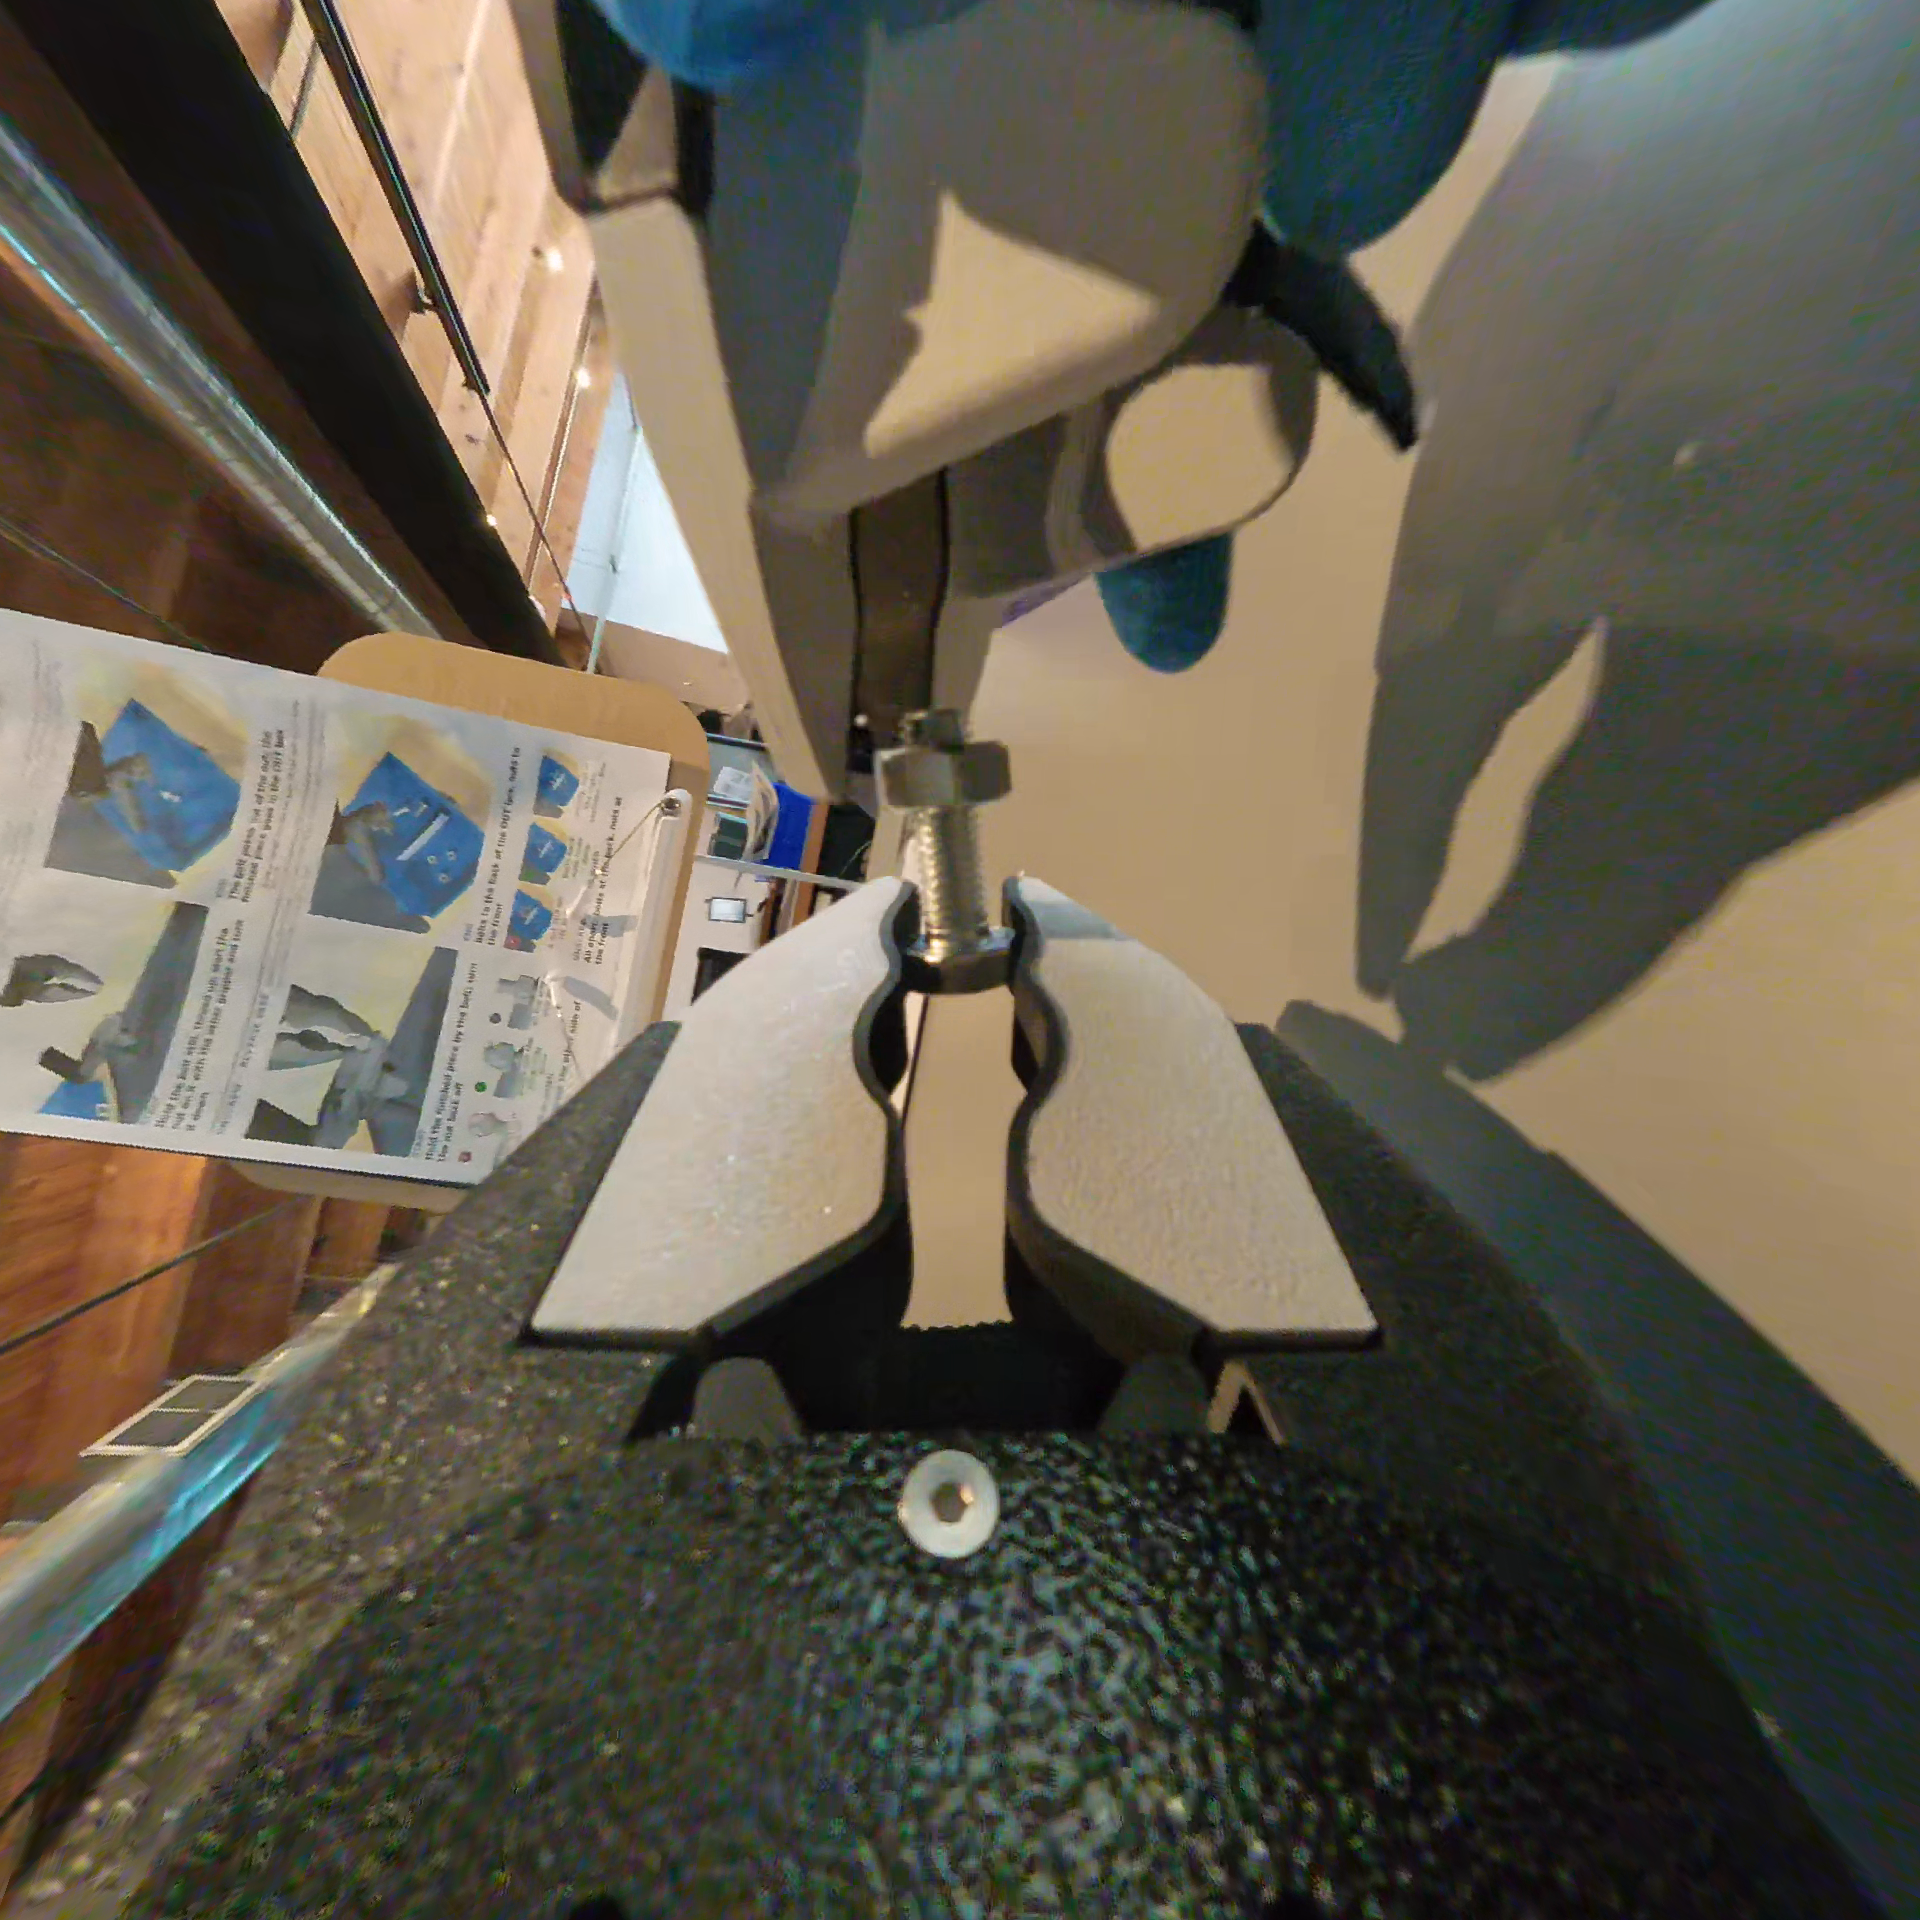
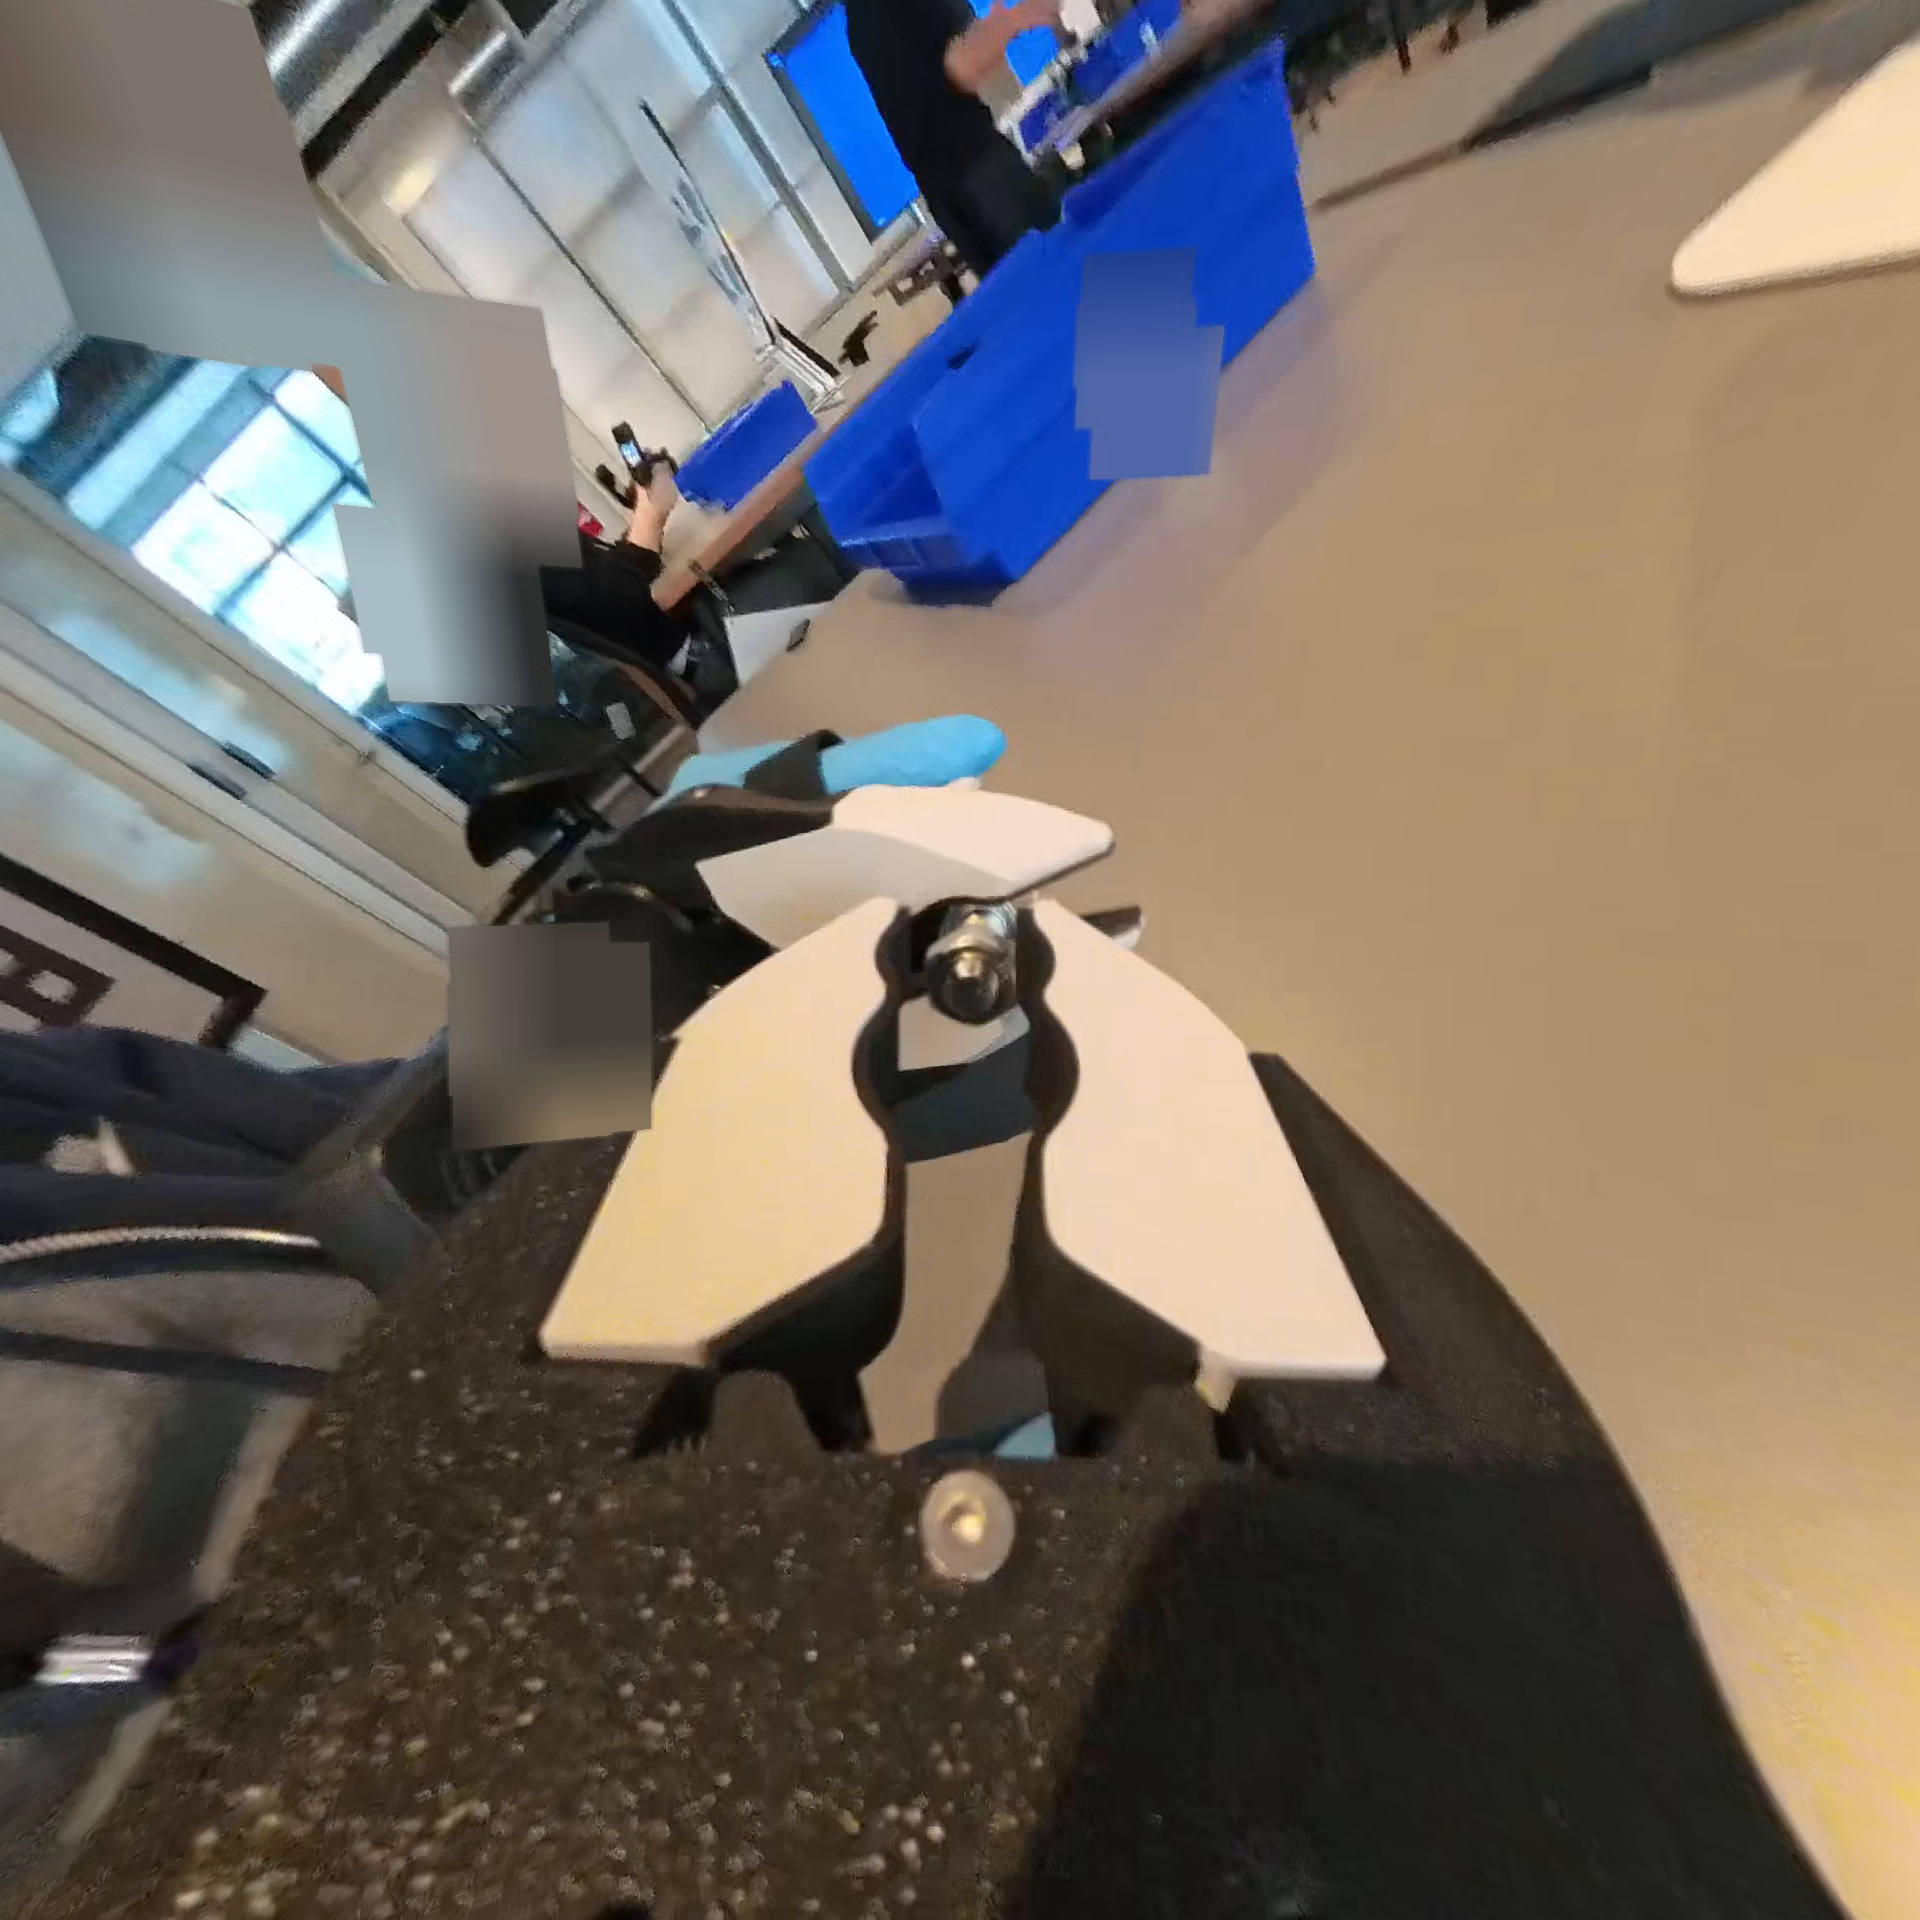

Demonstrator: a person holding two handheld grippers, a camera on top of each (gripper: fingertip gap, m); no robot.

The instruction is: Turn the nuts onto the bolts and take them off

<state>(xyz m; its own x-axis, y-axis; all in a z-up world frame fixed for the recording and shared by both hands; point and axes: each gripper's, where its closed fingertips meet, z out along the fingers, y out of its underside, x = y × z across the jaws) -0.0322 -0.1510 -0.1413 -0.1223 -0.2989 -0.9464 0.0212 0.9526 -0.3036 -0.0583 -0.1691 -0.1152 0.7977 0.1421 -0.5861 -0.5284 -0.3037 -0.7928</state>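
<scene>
In the left wrist view, my left gripper (image 1: 956, 920) is shut on the hex head of a steel bolt (image 1: 943, 883), which points away from the camera above the tan table. A hex nut (image 1: 940, 774) sits near the far end of its thread. My right gripper (image 1: 902, 691) comes in from the opposite side, its fingers closed at the nut and bolt tip. In the right wrist view, my right gripper (image 2: 968, 961) grips the nut (image 2: 964, 982) end-on. The left gripper (image 2: 914, 852) lies just beyond it, held by a blue-gloved hand (image 2: 914, 753).
An instruction sheet on a cardboard backing (image 1: 312, 904) stands to the left. Blue bins (image 2: 997, 468) sit at the table's far side, and a white board (image 2: 1818, 187) lies far right. People work at benches behind. A dark garment (image 2: 156, 1143) lies at the left. The tips of both grippers are at nearly the same place.
</scene>
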